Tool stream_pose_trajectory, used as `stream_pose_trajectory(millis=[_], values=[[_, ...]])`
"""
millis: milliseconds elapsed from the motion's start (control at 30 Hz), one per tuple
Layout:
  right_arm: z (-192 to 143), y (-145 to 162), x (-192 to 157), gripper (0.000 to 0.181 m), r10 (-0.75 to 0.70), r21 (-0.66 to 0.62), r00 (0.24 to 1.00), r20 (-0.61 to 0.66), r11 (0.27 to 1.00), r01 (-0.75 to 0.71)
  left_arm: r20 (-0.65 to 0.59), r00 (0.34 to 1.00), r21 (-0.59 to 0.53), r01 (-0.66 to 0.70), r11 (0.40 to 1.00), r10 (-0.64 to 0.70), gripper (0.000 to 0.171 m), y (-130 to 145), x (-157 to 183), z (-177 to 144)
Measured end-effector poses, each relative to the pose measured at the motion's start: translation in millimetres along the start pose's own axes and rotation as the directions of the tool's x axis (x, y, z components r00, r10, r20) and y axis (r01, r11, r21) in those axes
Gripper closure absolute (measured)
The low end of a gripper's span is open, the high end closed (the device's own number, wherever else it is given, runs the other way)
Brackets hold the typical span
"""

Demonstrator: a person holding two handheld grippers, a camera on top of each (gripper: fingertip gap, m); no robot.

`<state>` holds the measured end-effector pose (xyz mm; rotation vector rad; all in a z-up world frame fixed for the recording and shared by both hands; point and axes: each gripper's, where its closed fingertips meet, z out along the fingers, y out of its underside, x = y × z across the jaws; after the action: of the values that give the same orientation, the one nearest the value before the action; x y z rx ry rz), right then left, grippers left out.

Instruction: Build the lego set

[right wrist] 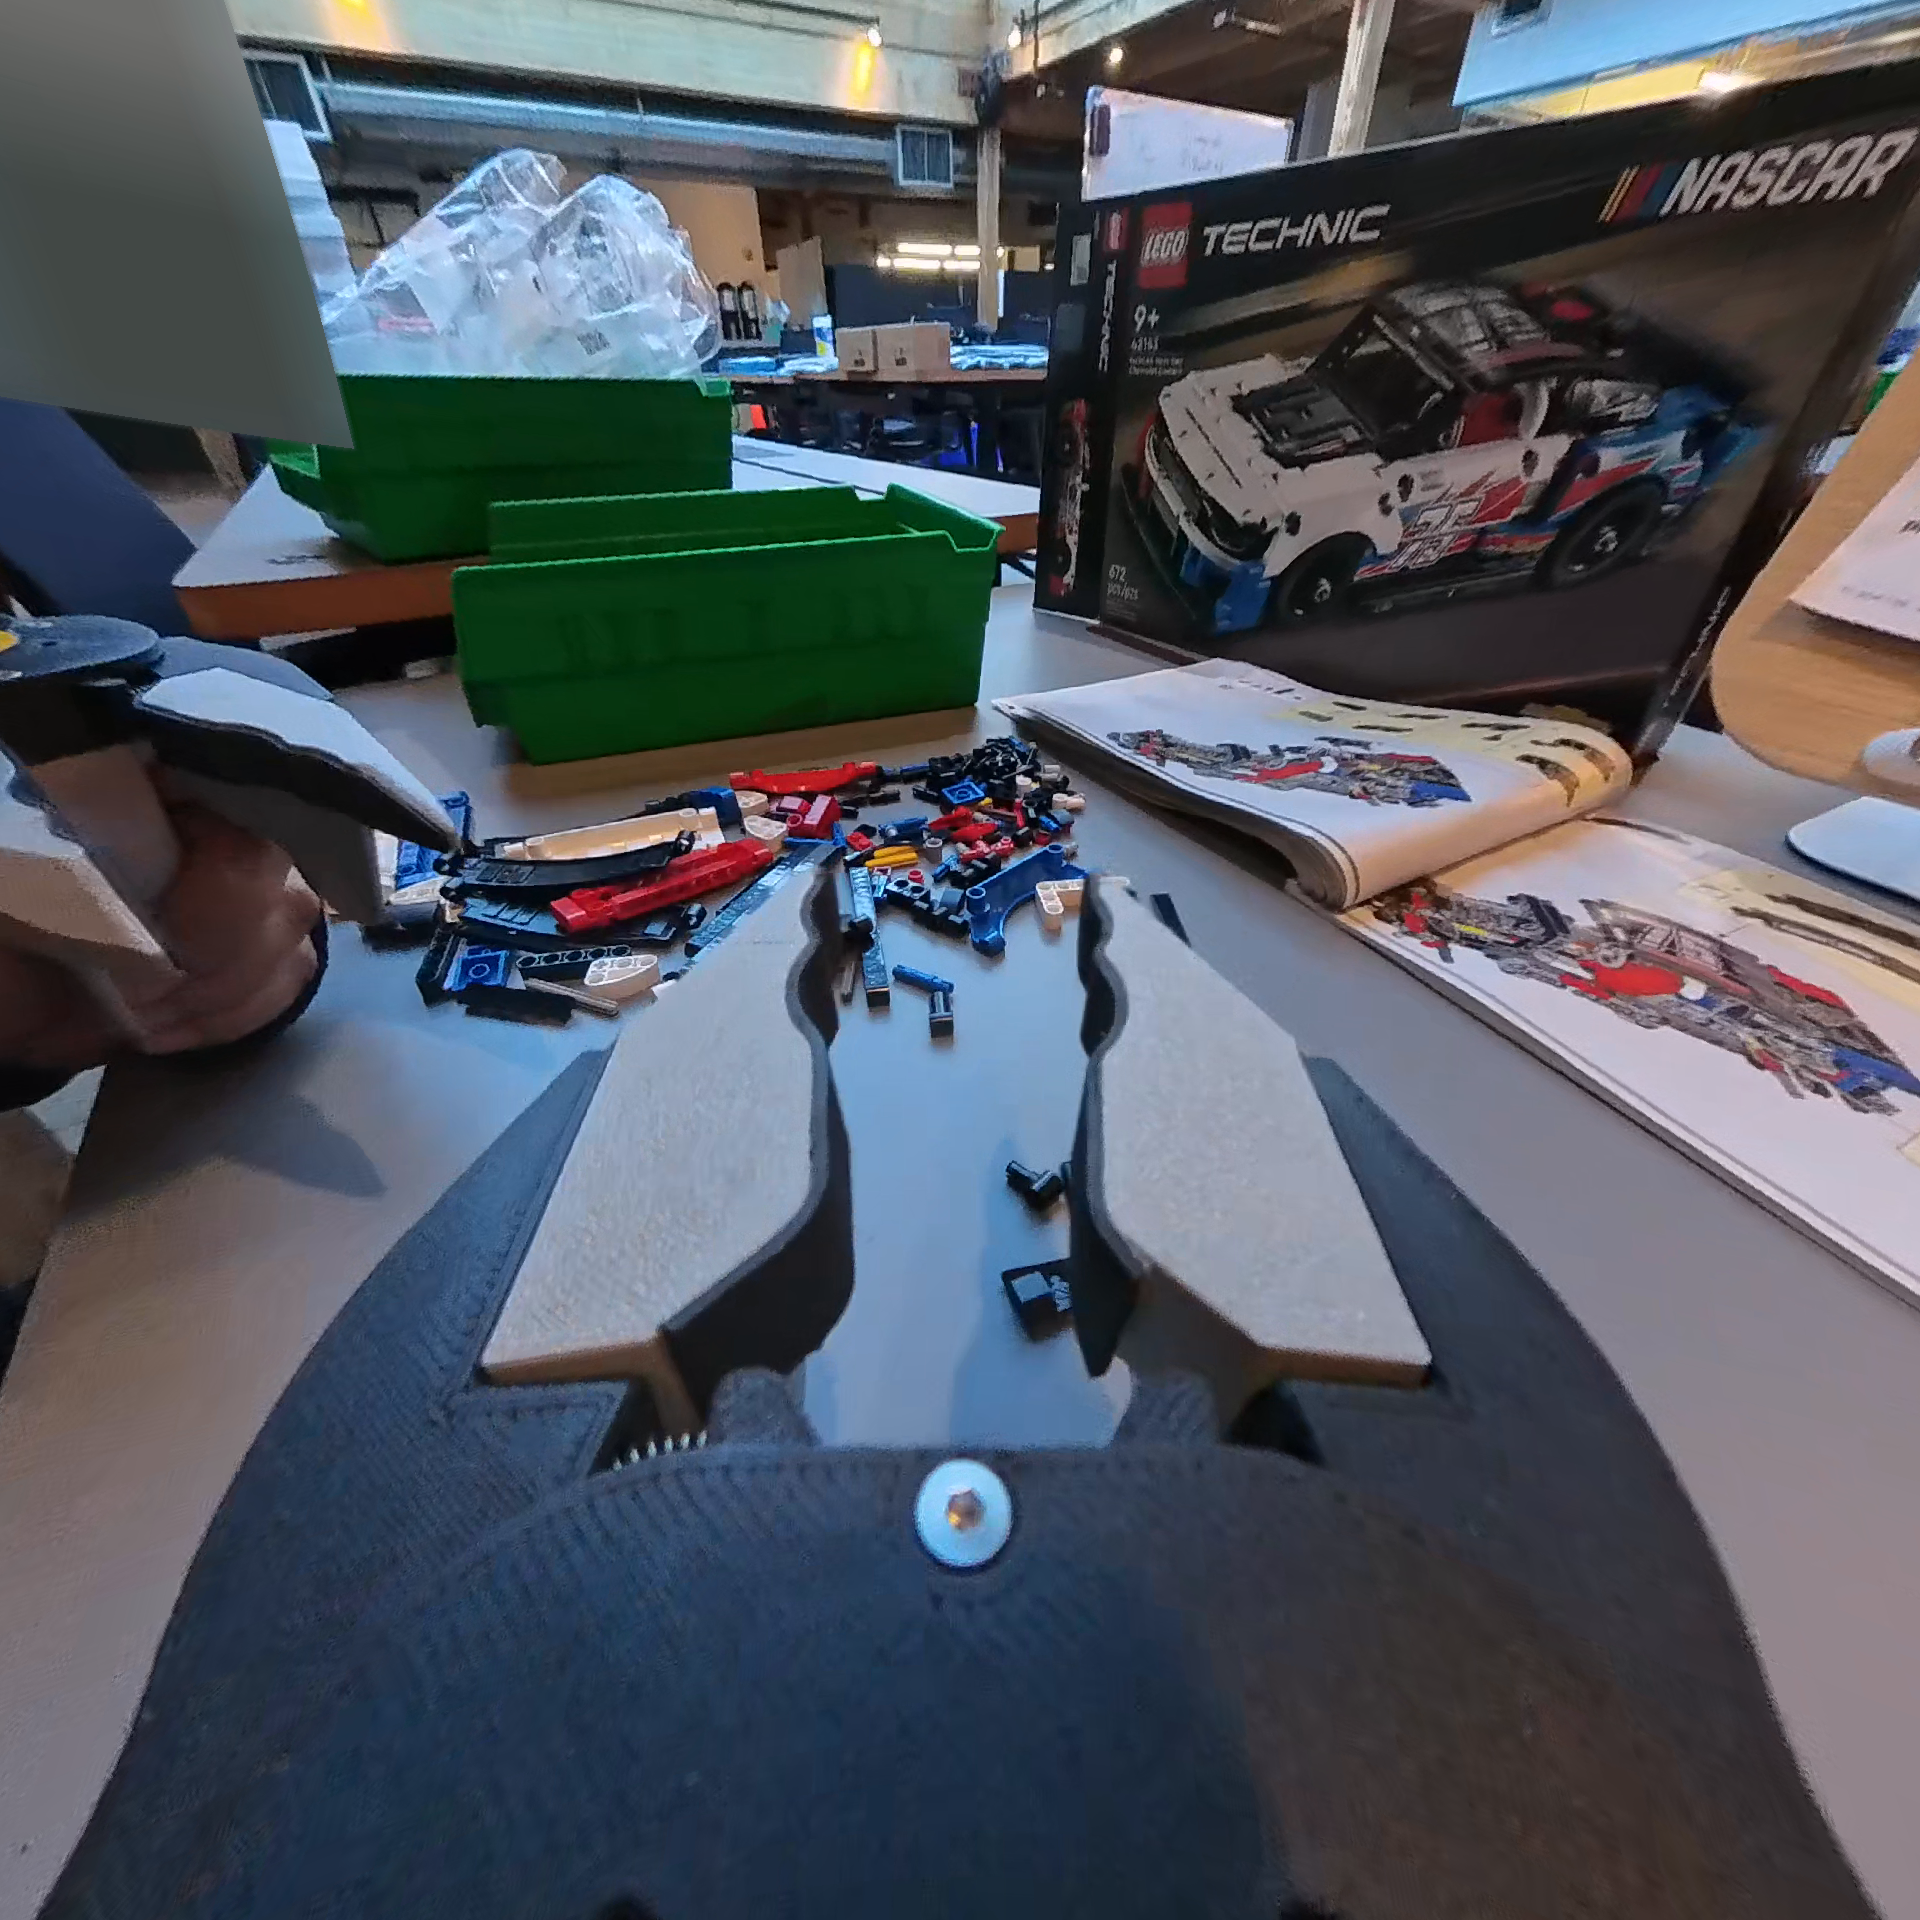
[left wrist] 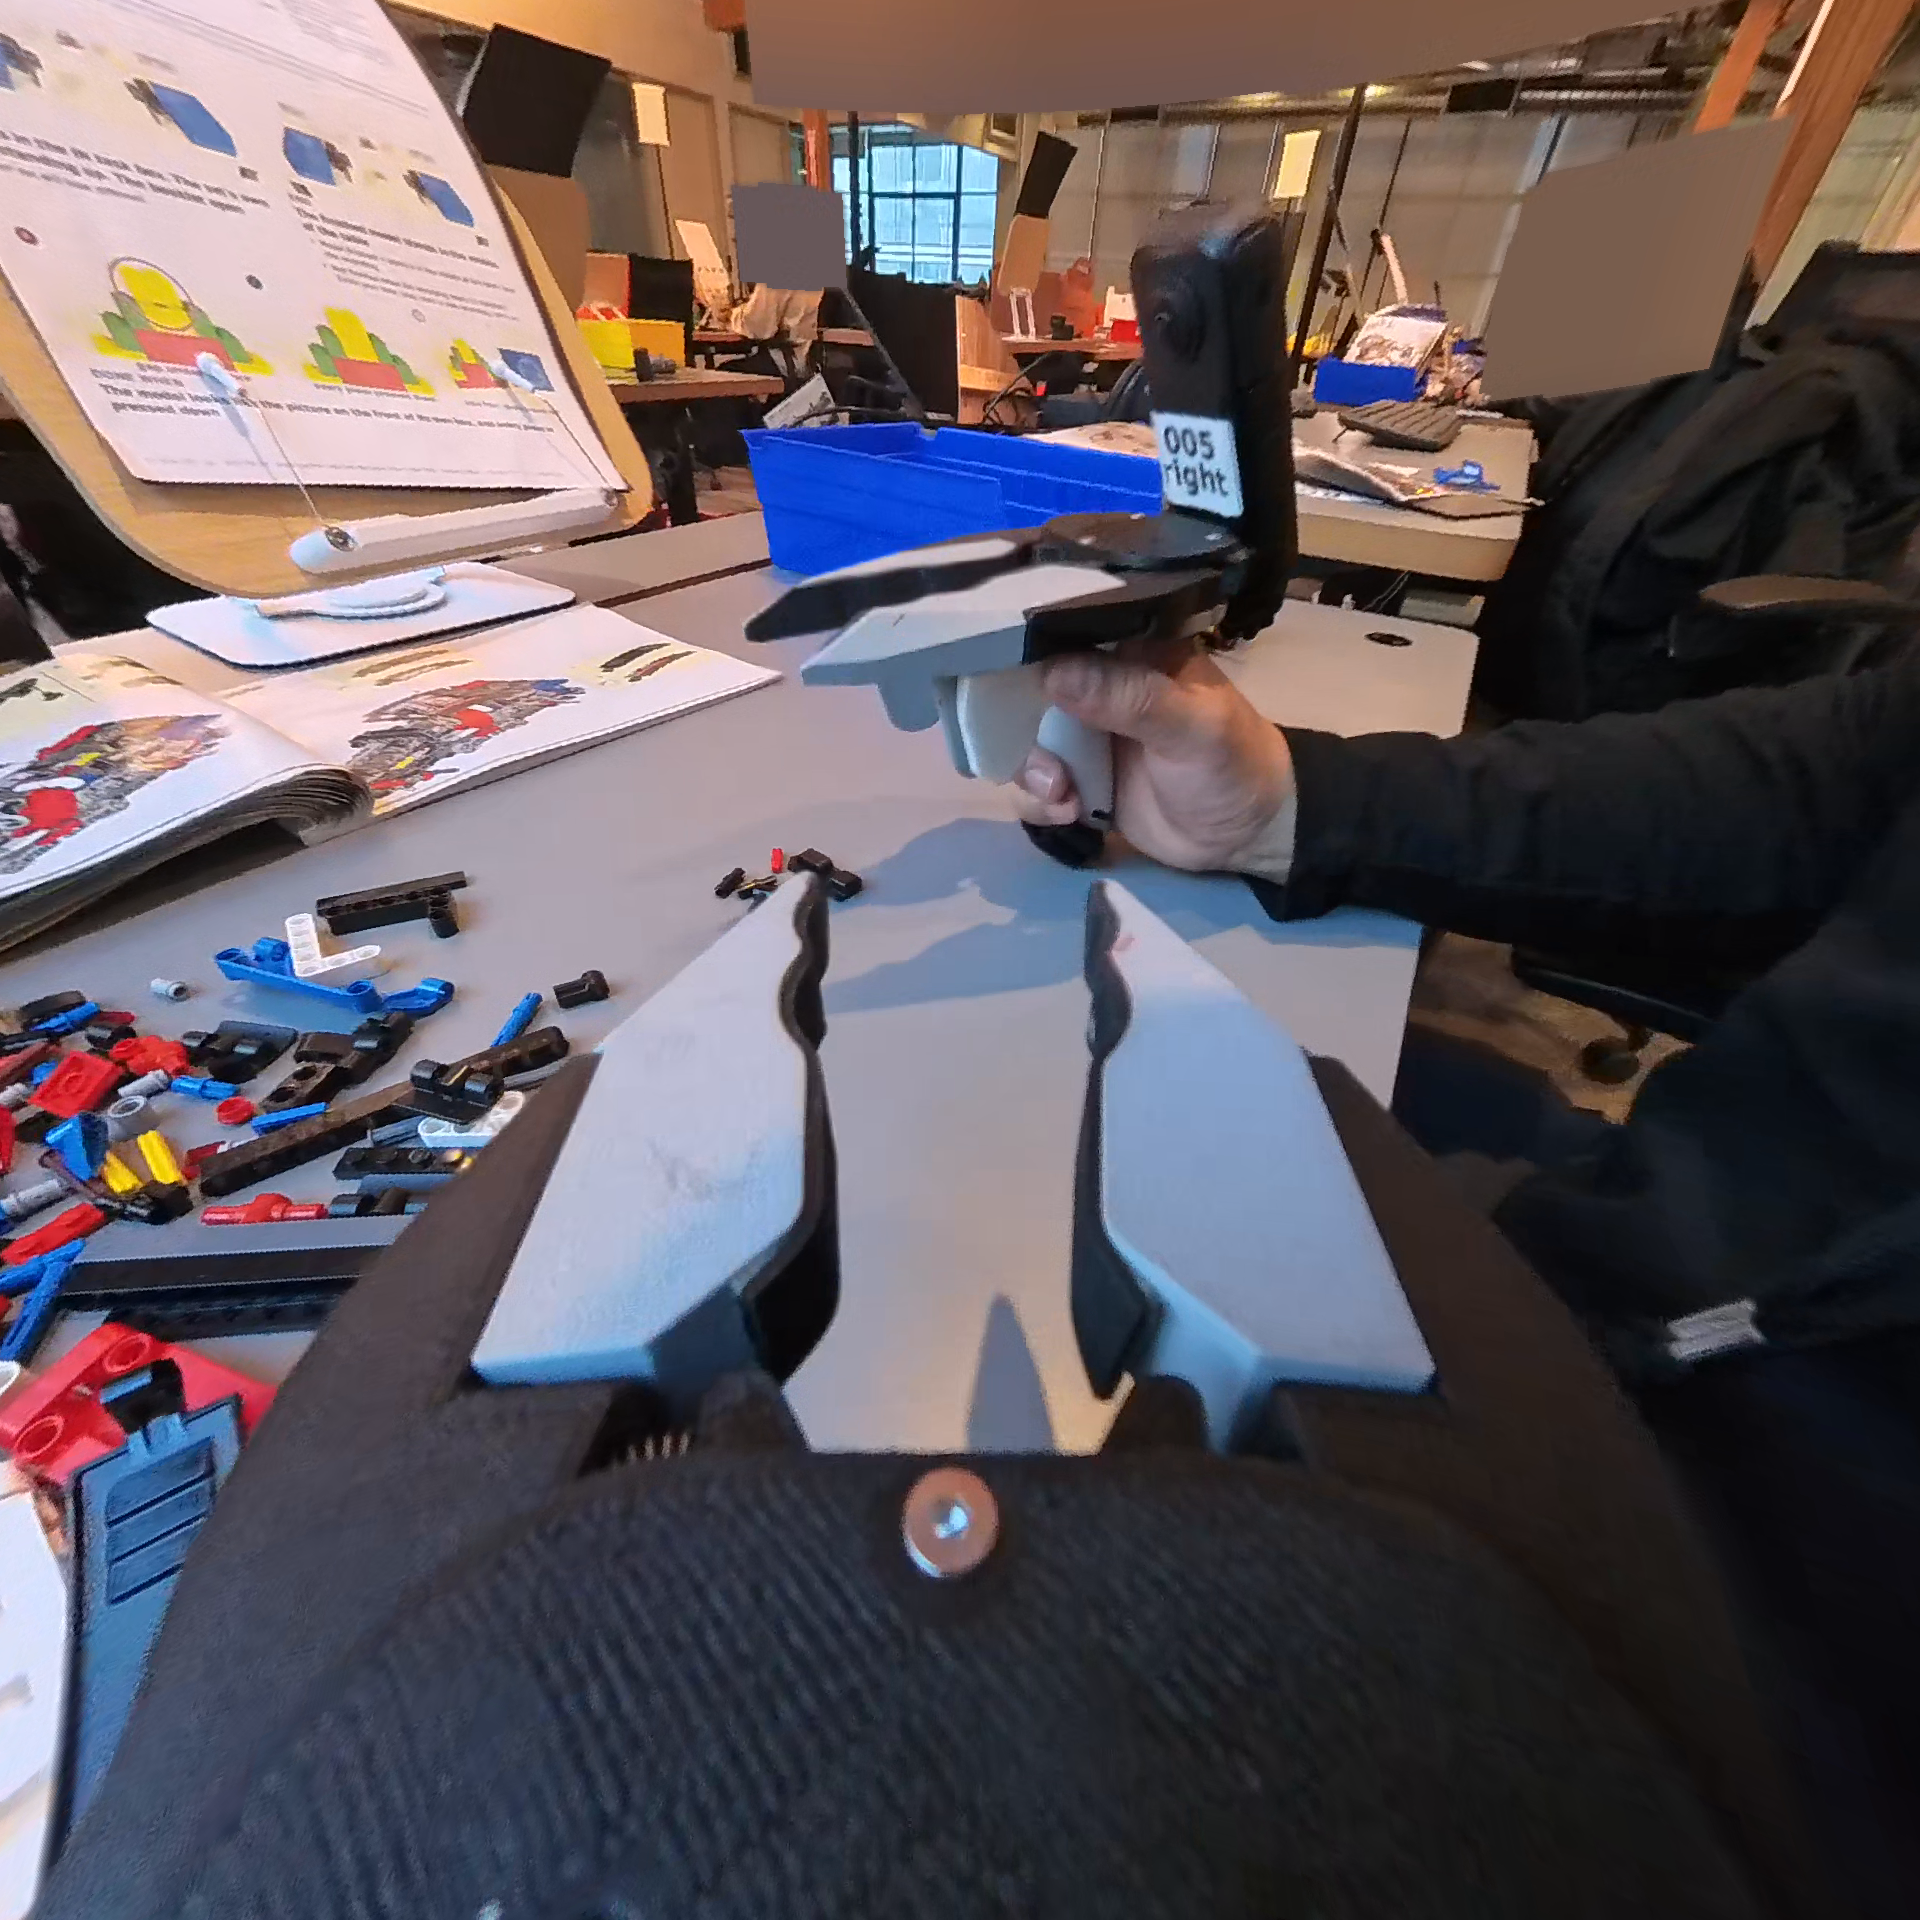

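Note:
Loose lego pieces [left wrist: 312,1081] in black, blue, red and white lie scattered on the grey table [left wrist: 935,1091] left of my left gripper [left wrist: 956,894], which is open and empty above bare table. In the right wrist view the pile of pieces [right wrist: 831,873] lies just beyond my right gripper [right wrist: 956,894], also open and empty. Two small black pieces [right wrist: 1034,1179] lie on the table below its fingers. The right gripper [left wrist: 800,644] shows held in a hand, raised above the table. The left gripper [right wrist: 442,831] shows at the left edge of the pile.
An open instruction booklet [right wrist: 1455,852] lies right of the pile and also shows in the left wrist view [left wrist: 312,727]. The lego box [right wrist: 1455,416] stands behind it. Green bins [right wrist: 717,623] stand at the back. A paper sheet on a wooden stand [left wrist: 312,312] and a blue bin [left wrist: 935,488] are nearby.

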<state>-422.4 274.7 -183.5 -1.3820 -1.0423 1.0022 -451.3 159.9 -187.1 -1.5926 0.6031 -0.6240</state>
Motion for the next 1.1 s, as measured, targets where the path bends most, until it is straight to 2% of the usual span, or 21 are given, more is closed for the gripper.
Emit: stream_pose_trajectory(millis=[500, 633, 800, 933, 1033, 1100], values=[[4.3, 3.0, -24.7, 0.141, 0.024, -0.01, 0.992, 0.123, 1.0, -0.023, 0.023, 0.991, -0.038, 0.13, 0.991, -0.129, 0.124, 6.2, -16.1, 4.2], [3.0, -0.9, -24.5, 0.14, 0.043, 0.011, 0.99, 0.135, 0.999, -0.045, 0.053, 0.992, 0.021, 0.111, 0.994, -0.112, 0.123, -0.9, -18.9, -2.0], [3.3, -7.5, -29.4, 0.14, -0.007, 0.013, 0.993, 0.114, 1.0, 0.005, 0.073, 0.993, 0.04, 0.086, 0.995, -0.089, 0.123, -3.4, -20.1, -5.5], [-19.3, -53.9, -15.0, 0.141, -0.065, 0.103, 0.998, -0.007, 0.992, 0.066, 0.06, 0.994, 0.055, 0.088, 0.995, -0.092, 0.124, -5.3, -19.1, -7.4], [-55.6, -88.0, 21.9, 0.144, -0.092, 0.094, 0.982, -0.165, 0.99, 0.108, 0.062, 0.993, 0.053, 0.096, 0.994, -0.1, 0.124, -4.9, -20.2, -7.3], [-83.0, -98.7, 50.3, 0.145, -0.101, 0.057, 0.96, -0.261, 0.991, 0.119, 0.054, 0.993, 0.048, 0.1, 0.994, -0.102, 0.124, -4.3, -19.4, -6.7]])
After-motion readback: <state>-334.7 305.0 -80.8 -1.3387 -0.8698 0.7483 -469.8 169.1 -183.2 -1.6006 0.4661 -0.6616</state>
